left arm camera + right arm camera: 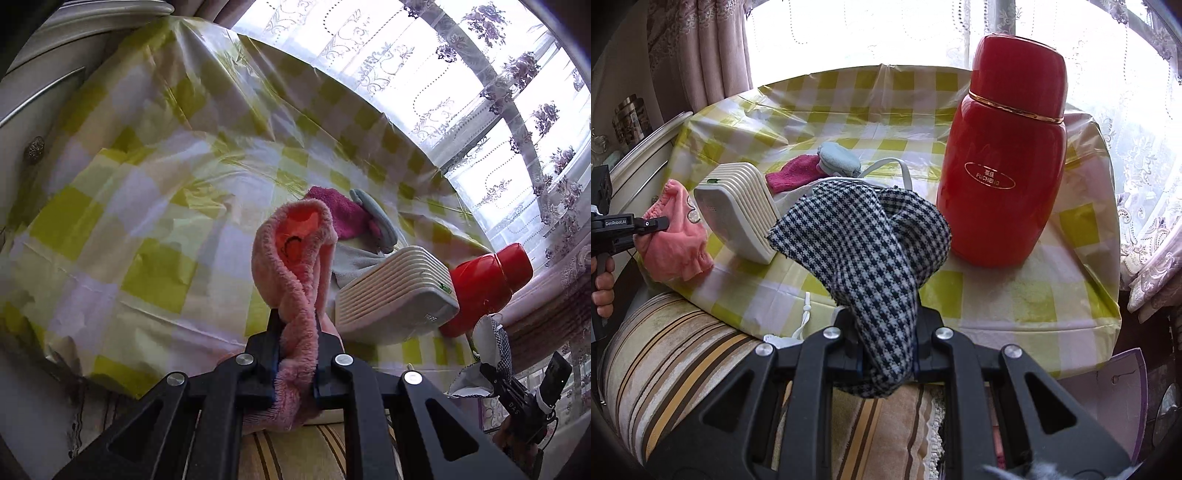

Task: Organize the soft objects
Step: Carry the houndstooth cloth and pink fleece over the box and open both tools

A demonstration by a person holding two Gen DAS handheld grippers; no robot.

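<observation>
Yellow-checked tablecloth (886, 140) covers a table by a lace-curtained window (443, 74). Over its near edge, the left gripper (295, 325) pinches a fluffy pink cloth (295, 258), and the right gripper (886, 325) clamps a houndstooth cloth (857, 236) beside a red thermos (1008, 147) and a ribbed white device (738, 210).

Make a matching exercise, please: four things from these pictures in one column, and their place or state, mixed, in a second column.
Things:
1. pink fluffy cloth
2. checked cloth
3. red flask
4. magenta sock

Places or states:
A. stands upright on the table
B. pinched in the left gripper
C. lies on the table behind the white ribbed box
D. pinched in the right gripper

Pairs: 1-B, 2-D, 3-A, 4-C
</observation>
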